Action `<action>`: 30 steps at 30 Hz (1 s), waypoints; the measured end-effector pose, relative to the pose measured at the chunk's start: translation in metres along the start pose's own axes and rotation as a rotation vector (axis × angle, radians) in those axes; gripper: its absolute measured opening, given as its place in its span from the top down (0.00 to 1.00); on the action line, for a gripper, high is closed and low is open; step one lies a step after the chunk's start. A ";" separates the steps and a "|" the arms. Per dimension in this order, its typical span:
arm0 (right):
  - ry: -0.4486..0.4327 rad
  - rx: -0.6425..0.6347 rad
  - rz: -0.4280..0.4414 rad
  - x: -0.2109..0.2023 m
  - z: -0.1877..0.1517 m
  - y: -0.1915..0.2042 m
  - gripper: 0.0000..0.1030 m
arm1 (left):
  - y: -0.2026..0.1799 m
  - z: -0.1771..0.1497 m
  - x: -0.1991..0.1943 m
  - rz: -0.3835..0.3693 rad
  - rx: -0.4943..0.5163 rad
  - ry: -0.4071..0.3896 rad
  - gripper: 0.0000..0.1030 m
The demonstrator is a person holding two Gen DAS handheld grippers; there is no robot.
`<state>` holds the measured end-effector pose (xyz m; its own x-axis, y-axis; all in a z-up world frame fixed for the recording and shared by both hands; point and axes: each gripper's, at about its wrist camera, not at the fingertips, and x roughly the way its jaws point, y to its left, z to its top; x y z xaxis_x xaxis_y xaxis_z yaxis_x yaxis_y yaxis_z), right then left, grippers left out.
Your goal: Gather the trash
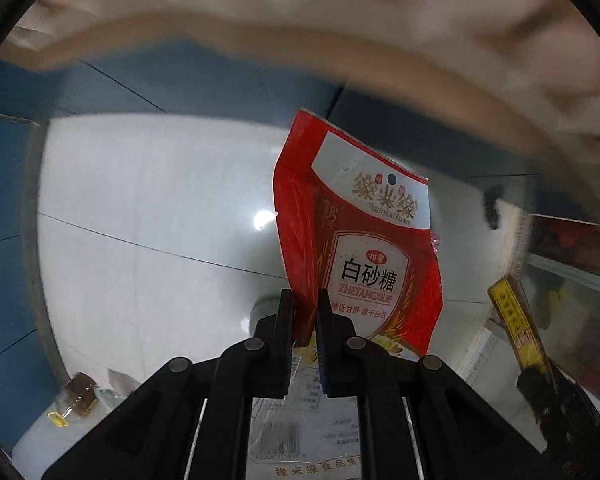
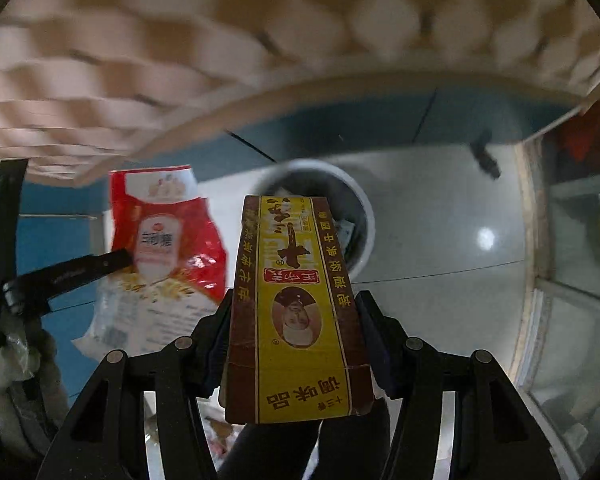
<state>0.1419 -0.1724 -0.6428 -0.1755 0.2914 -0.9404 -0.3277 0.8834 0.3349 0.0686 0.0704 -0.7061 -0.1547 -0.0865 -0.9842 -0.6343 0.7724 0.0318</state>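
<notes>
Reading "白砂糖" on the sugar bag; "调味品" on the box.

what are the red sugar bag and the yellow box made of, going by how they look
The sugar bag, pinched in the left gripper, looks like thin glossy plastic film: it creases, bends limply and throws shiny glints. The yellow and brown box, clamped in the right gripper, looks like printed cardboard with a mostly matte finish: flat stiff faces, sharp folded edges and a visible seam near its end.
</notes>
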 end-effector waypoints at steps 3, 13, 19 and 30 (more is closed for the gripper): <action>0.043 0.024 0.000 0.073 0.017 -0.025 0.42 | -0.014 0.015 0.076 0.005 0.002 0.049 0.93; 0.186 0.067 0.003 0.242 0.037 -0.069 0.41 | -0.055 0.021 0.169 -0.037 0.041 0.080 0.58; 0.193 0.069 0.009 0.244 0.035 -0.068 0.25 | -0.044 0.008 0.132 -0.028 0.037 -0.011 0.00; 0.072 0.021 -0.059 0.149 0.027 -0.054 0.00 | -0.017 -0.051 0.021 0.071 0.047 -0.183 0.00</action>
<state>0.1584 -0.1670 -0.8031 -0.2230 0.2121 -0.9515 -0.3204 0.9059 0.2770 0.0376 0.0236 -0.7183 -0.0543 0.0819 -0.9952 -0.5900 0.8014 0.0982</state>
